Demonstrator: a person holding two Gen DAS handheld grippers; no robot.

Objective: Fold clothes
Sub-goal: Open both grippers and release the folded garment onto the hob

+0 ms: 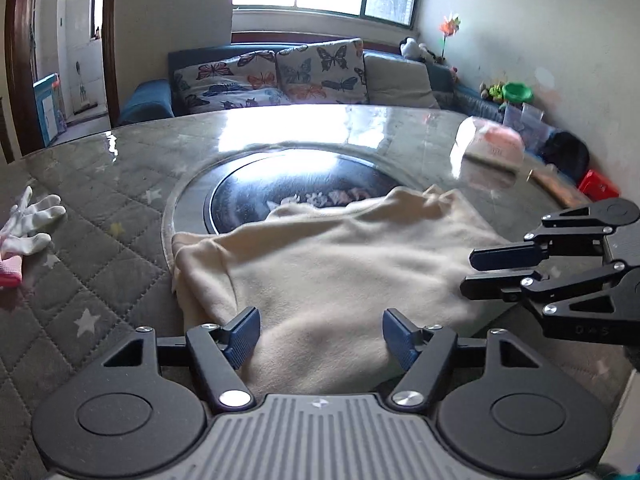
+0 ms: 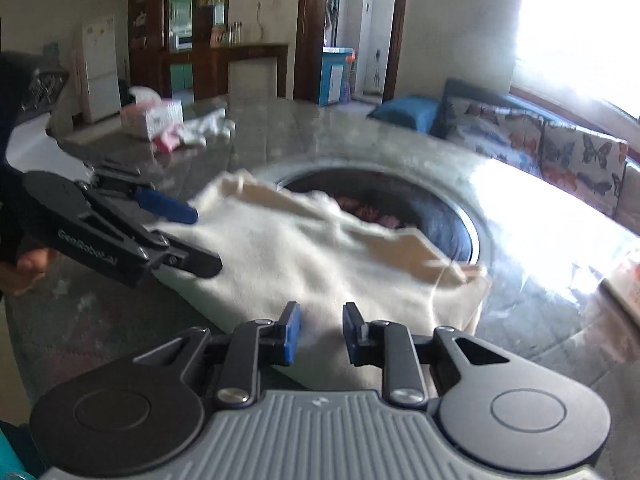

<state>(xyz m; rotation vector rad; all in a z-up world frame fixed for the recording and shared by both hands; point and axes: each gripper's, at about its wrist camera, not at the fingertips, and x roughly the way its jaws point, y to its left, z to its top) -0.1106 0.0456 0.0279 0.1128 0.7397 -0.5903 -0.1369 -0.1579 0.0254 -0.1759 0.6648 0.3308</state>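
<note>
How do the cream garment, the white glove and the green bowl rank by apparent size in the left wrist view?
1. Cream garment, by far the largest.
2. White glove.
3. Green bowl. It looks slightly smaller, but sits much farther from the camera, so this last ranking is unsure.

The tabletop (image 1: 120,208) is round, covered with a grey quilted cloth with pale stars under a glossy clear sheet, and a dark glass disc (image 1: 256,196) is set into its middle. A cream garment (image 1: 328,264) lies spread on it, its far edge reaching over the disc. White gloves (image 1: 32,220) lie near the left edge beside something pink (image 1: 10,276). A pinkish, blurred package (image 1: 496,144) sits toward the far right
</note>
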